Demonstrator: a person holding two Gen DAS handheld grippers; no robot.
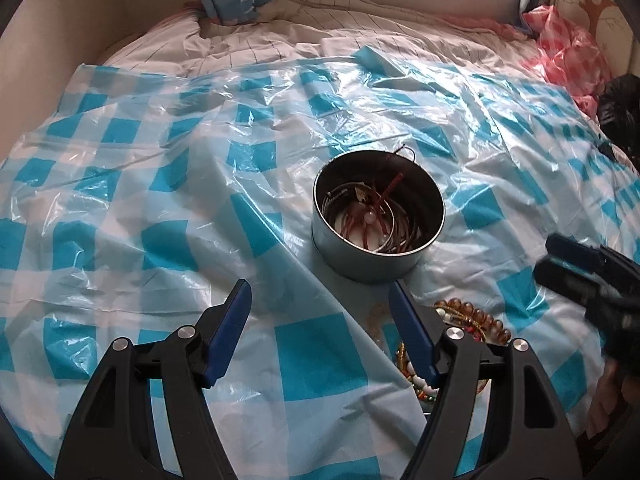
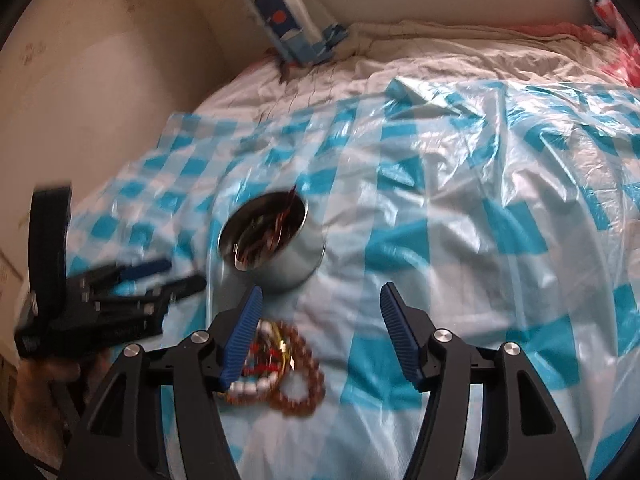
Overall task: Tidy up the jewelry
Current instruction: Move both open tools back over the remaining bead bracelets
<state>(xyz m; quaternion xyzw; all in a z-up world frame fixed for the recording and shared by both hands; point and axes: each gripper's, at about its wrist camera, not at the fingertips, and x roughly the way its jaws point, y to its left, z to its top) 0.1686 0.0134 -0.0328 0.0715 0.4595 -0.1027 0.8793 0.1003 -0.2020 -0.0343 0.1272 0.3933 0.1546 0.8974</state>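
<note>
Your left gripper [image 1: 320, 300] spread, gripping nothing, your right gripper [image 2: 320, 304] likewise spread, round tin [image 1: 378, 216] holding bangles, bead bracelets [image 2: 288, 368] beside it, no legible writing.

A bed [image 1: 256, 46] covered by a pale striped sheet is shown, over which a crinkled blue-and-white checked plastic sheet [image 1: 132, 184] is spread. On the plastic sheet a round metal tin [image 1: 378, 256] is set upright, with bangles and cords seen inside. Near the tin, a heap of beaded bracelets [image 2: 288, 364] is laid directly on the plastic. At the bed's far right edge pink-checked plastic [image 1: 568, 56] is bunched.
</note>
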